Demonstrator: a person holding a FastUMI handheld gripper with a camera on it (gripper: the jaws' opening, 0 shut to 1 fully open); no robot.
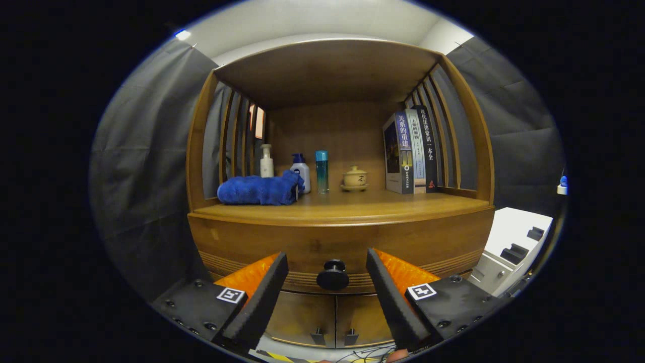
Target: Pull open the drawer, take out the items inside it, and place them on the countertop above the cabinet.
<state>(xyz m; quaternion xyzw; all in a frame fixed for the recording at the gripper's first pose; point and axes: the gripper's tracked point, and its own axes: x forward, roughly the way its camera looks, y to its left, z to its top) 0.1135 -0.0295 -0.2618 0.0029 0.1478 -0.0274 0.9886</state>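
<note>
Claw [327,275]: fingers spread wide, gripping nothing; drawer [282,247] shut, its round knob [332,275] between the fingertips; folded blue towel [259,190] on counter [352,209] above.

i have the gripper [327,275] spread wide, fingers either side of the drawer's knob [332,275] — not touching it. drawer [302,247] closed. on the countertop [352,209] beyond: a blue towel [259,189], three bottles [301,171] behind it, a lidded cup [355,178], books [410,151] upright at the right slats.
</note>
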